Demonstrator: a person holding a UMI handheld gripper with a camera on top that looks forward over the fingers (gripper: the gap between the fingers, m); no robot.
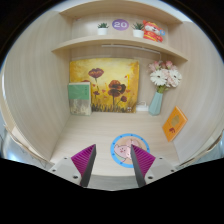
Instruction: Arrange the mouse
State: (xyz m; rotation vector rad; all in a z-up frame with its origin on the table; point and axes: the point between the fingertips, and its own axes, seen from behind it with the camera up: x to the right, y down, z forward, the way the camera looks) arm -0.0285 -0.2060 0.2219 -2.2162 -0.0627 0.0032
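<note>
A round blue-rimmed mat (pixel 124 140) lies on the pale desk top (pixel 100 150), just beyond my fingertips. A pale pink shape (pixel 123 150) sits at its middle; I cannot tell whether it is a mouse or a print. My gripper (pixel 113 164) is open and empty, low over the desk's front edge. Its left finger (pixel 84 160) stands left of the mat. Its right finger (pixel 142 160) covers the mat's right edge. Nothing is between the fingers.
The desk is a walled alcove. At its back lean a flower painting (pixel 104 85), a small green frame (pixel 79 97) and a blue vase of flowers (pixel 157 98). An orange card (pixel 174 123) leans on the right wall. A shelf (pixel 118 41) above holds small plants and ornaments.
</note>
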